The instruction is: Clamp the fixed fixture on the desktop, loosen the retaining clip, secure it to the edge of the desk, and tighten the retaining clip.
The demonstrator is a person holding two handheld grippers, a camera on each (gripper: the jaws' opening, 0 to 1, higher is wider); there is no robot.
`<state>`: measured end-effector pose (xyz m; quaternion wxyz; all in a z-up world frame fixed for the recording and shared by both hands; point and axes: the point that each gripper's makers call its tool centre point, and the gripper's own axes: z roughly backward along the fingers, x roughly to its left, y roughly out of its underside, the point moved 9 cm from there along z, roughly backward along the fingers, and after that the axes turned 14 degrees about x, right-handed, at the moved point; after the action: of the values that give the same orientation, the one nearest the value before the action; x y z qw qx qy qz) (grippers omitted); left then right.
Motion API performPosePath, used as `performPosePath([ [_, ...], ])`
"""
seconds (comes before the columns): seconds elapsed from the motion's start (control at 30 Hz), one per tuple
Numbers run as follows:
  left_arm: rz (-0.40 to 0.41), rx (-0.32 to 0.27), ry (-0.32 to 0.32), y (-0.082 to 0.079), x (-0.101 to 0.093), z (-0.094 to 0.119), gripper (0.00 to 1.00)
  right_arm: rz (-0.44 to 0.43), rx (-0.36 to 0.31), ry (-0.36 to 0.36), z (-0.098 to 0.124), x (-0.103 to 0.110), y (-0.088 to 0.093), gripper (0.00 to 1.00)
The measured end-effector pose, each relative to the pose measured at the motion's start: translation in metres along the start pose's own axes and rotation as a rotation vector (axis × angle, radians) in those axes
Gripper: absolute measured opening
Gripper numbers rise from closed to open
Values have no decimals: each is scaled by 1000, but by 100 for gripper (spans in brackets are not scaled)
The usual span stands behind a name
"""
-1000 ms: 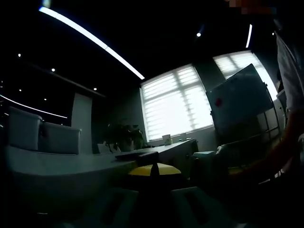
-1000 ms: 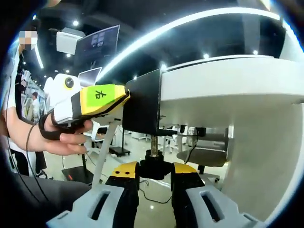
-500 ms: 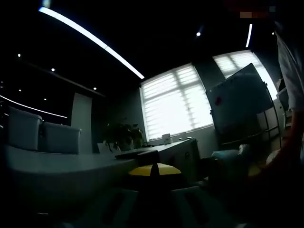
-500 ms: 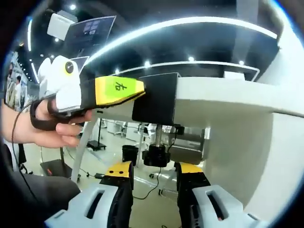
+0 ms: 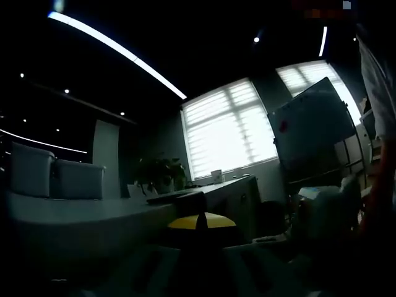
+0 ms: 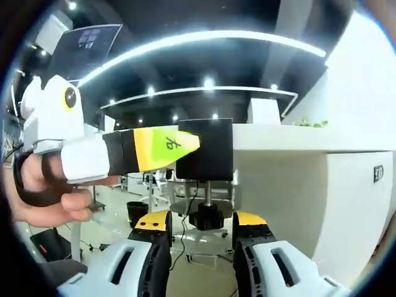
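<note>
A black clamp fixture (image 6: 205, 148) sits over the edge of the white desk (image 6: 297, 139). Its threaded screw hangs below and ends in a black knob (image 6: 207, 216). My left gripper (image 6: 189, 143), white with yellow tips, reaches in from the left and is shut on the fixture's upper part. My right gripper (image 6: 202, 224) is under the desk, open, with its yellow-tipped jaws to either side of the knob and a little short of it. In the dark left gripper view, the left gripper (image 5: 199, 221) shows closed yellow tips against the fixture's black plate (image 5: 179, 198) on the desk (image 5: 74, 216).
A person's hand (image 6: 49, 192) holds the left gripper. A white desk panel (image 6: 291, 198) stands to the right of the knob. Chairs and a stand (image 6: 139, 198) are on the floor beyond. Bright windows (image 5: 229, 136), a whiteboard (image 5: 309, 133), a plant (image 5: 158, 173) and white chairs (image 5: 55, 176) lie ahead.
My right gripper has let go of the knob and drawn back, so the knob and fixture look smaller. The left gripper keeps its hold on the fixture; its view has barely shifted.
</note>
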<state>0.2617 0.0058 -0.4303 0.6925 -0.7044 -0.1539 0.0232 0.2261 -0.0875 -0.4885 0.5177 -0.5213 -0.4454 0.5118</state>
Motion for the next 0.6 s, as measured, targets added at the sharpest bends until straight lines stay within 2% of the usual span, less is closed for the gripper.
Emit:
performPosePath([
  [0.23, -8, -8, -3, -4, 2, 1, 1, 15, 13, 25, -11, 5, 1, 35],
  [0.33, -7, -11, -2, -5, 1, 2, 1, 58, 12, 52, -13, 1, 2, 30],
  [0.4, -8, -10, -1, -5, 1, 3, 1, 51, 8, 52, -12, -3, 3, 25],
  [0.5, -9, -9, 0, -5, 1, 3, 1, 26, 1, -2, -13, -6, 3, 25],
  [0.57, -10, -14, -2, -6, 1, 3, 1, -2, -18, -90, -15, -8, 3, 24],
  [0.6, -7, -15, -2, -6, 1, 4, 1, 11, -21, -127, -15, -11, 3, 24],
])
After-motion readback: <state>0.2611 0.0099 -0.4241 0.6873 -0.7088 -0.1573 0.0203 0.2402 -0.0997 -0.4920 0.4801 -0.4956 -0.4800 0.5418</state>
